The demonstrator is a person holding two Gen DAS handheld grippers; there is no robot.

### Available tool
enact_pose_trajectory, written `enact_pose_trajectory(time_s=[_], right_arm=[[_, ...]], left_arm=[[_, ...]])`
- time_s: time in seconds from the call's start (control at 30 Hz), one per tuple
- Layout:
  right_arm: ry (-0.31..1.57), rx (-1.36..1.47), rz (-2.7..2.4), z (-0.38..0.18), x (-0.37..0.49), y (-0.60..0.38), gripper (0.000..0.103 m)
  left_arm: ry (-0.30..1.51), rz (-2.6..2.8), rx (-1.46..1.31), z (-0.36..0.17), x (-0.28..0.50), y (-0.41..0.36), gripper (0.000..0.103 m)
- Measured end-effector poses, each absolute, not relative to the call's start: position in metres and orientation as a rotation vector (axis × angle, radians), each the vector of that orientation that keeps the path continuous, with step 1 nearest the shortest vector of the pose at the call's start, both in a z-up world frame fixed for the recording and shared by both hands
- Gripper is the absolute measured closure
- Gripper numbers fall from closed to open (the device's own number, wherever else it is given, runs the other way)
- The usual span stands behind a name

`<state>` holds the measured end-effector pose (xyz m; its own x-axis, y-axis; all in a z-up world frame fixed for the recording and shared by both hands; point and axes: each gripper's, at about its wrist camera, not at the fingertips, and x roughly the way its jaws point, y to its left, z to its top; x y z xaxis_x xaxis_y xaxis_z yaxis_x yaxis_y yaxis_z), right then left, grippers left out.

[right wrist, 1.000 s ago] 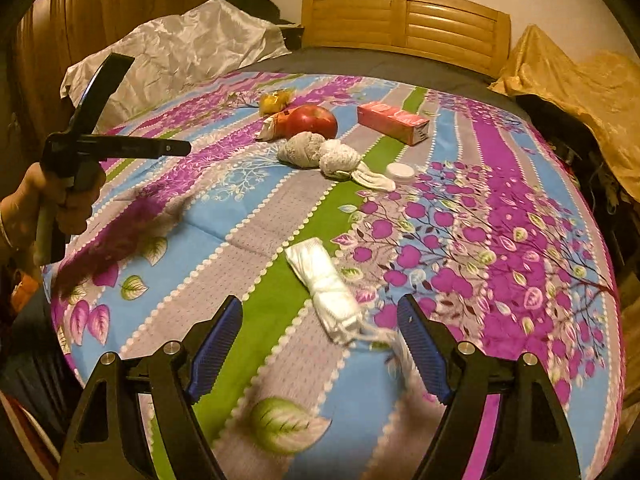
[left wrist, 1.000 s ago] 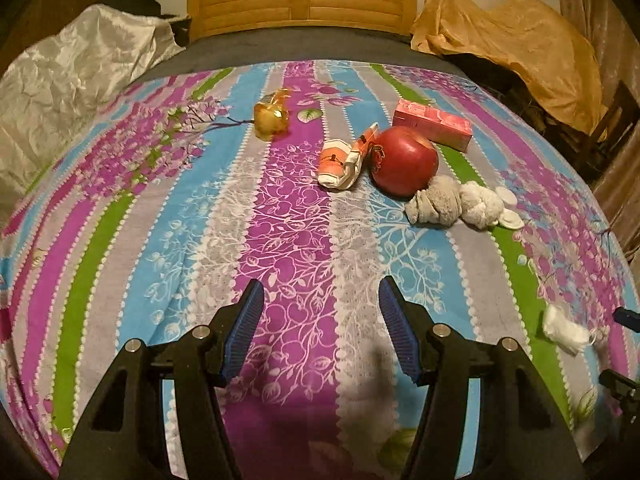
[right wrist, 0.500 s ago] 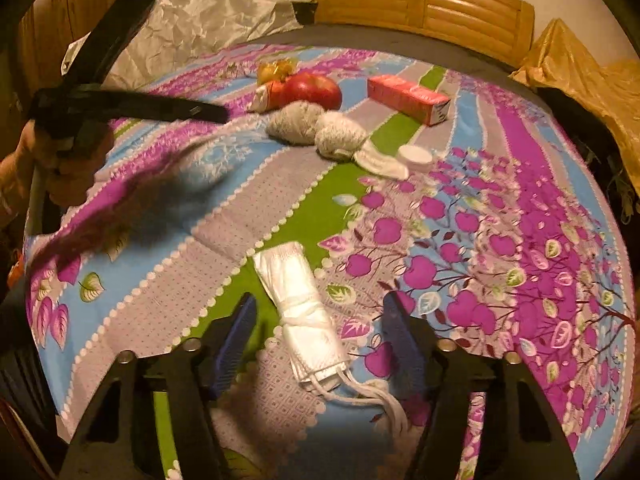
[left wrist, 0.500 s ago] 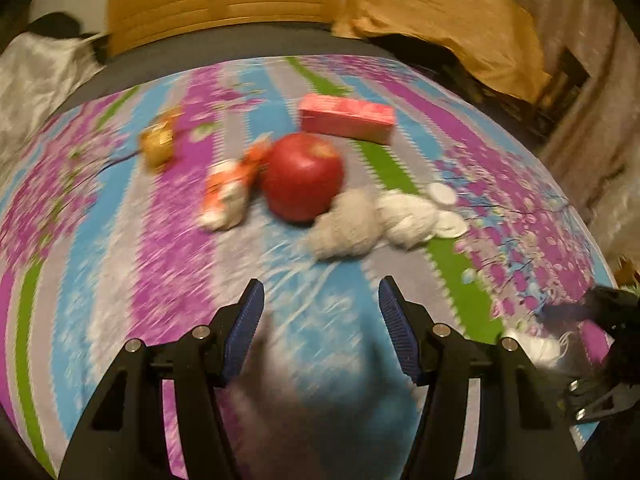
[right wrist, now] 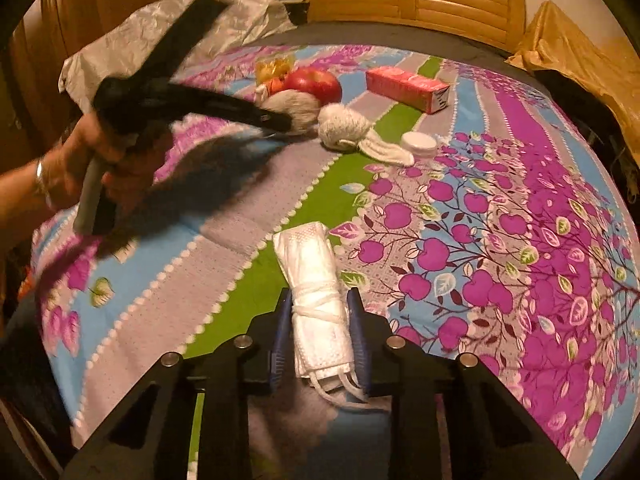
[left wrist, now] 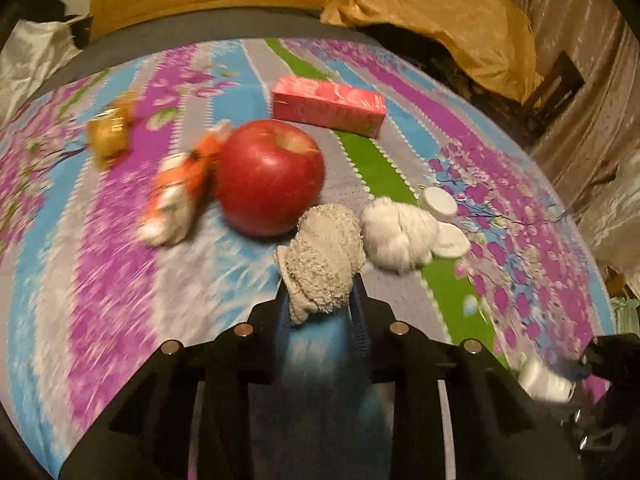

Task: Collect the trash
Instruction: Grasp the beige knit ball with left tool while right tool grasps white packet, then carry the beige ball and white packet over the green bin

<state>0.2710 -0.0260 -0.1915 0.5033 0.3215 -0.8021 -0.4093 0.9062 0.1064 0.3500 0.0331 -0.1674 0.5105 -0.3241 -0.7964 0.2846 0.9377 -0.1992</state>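
Both of our grippers have come forward and down onto their targets since the earlier frames, and their jaws, which stood wide then, are now closing. Our left gripper point(left wrist: 320, 300) has swung across the bed from the bare striped cover to the grey balled sock point(left wrist: 322, 256), whose near end now sits between the blue pads; the pads look to be touching its fuzzy sides, though blur leaves us unsure how firmly. Our right gripper point(right wrist: 318, 328) straddles the near end of the folded white mask point(right wrist: 316, 292), with its loops trailing out below the fingers; the jaws are narrow and closing, pads just at the fabric's edges.

We take each piece by the near end because that is what a downward-tilted reach meets first, and soft cloth gives enough to be pinched anywhere.

On the floral bedspread point(right wrist: 500, 200) the sock lies touching the red apple point(left wrist: 270, 178) (hardly trash, we would judge) and just beside the white balled sock point(left wrist: 398, 234). Beyond these rest the pink carton point(left wrist: 328, 106), an orange-and-white wrapper point(left wrist: 176, 196) and a yellow wrapper point(left wrist: 110, 132), still to be collected. Two white discs point(left wrist: 444, 220) lie beside the white sock. No bin shows in either view, so we cannot tell where the pieces should go.
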Motion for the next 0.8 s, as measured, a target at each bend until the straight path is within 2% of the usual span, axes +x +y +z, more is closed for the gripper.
enact_pose_trajectory(time_s=[0.17,0.33,0.8], right_arm=[[0.9,-0.042,0.418,-0.161,0.247,-0.026,0.074],[0.854,0.048,0.367,-0.124,0.22,-0.032,0.074],[0.715,0.132,0.133,-0.016,0.144,-0.116,0.074]], left_arm=[[0.972,-0.315,-0.071,-0.147,0.288,0.063,0.076],[0.959,-0.302,-0.049,-0.125,0.244,0.061,0.076],[0.783,-0.422,0.052,-0.028,0.212,-0.055,0.076]])
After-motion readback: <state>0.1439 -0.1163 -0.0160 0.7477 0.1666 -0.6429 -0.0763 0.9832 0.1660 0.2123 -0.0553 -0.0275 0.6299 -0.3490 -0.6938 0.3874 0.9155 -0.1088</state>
